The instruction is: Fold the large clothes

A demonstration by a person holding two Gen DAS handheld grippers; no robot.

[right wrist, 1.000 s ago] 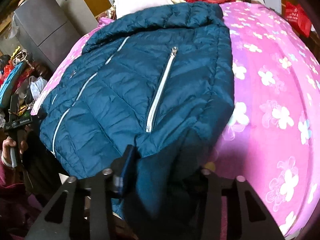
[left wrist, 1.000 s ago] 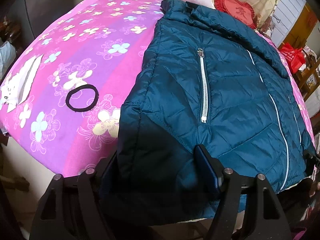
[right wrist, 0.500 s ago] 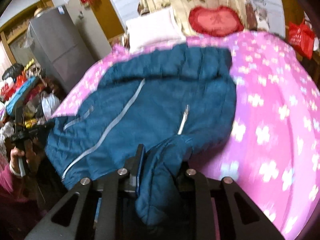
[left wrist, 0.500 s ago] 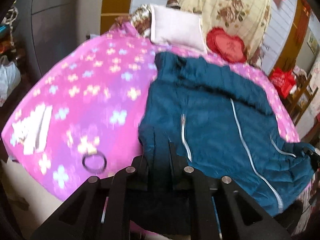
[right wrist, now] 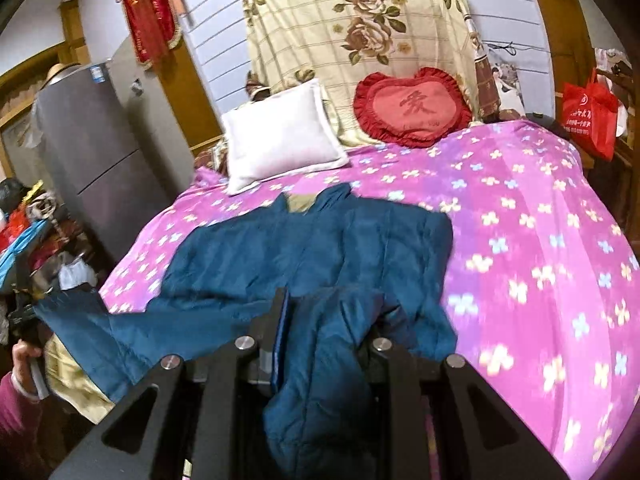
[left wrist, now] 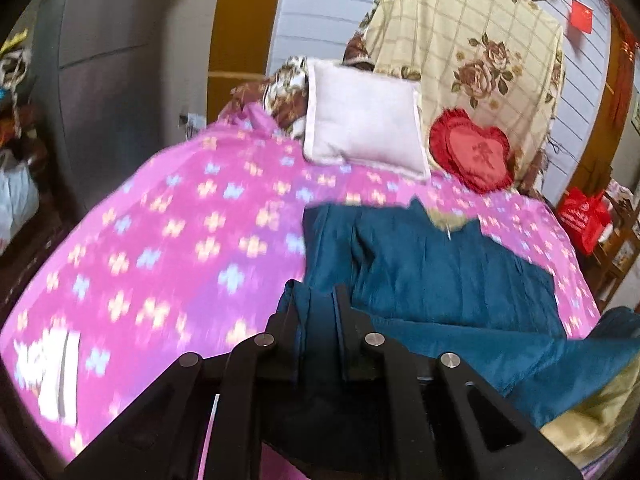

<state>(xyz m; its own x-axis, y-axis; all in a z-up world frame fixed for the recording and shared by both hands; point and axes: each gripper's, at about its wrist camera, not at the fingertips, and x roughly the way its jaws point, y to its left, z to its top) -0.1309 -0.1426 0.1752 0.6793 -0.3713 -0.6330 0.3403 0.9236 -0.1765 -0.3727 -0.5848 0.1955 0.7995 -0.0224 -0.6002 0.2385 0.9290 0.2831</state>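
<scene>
both grippers, left (left wrist: 318, 312) and right (right wrist: 326, 320), pinch the jacket (right wrist: 320, 248) hem; i'd lift evenly, carrying it toward the far pillow (right wrist: 280, 136).

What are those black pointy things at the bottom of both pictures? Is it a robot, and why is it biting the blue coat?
No robot: a person holds two pinching tools, each carrying a camera. One picture looks along the left gripper, the other along the right gripper. Each is pinching an edge of the blue jacket to fold it. The jacket lies on a bed with a pink flowered cover. Behind it sit a white pillow and a red heart cushion.
</scene>
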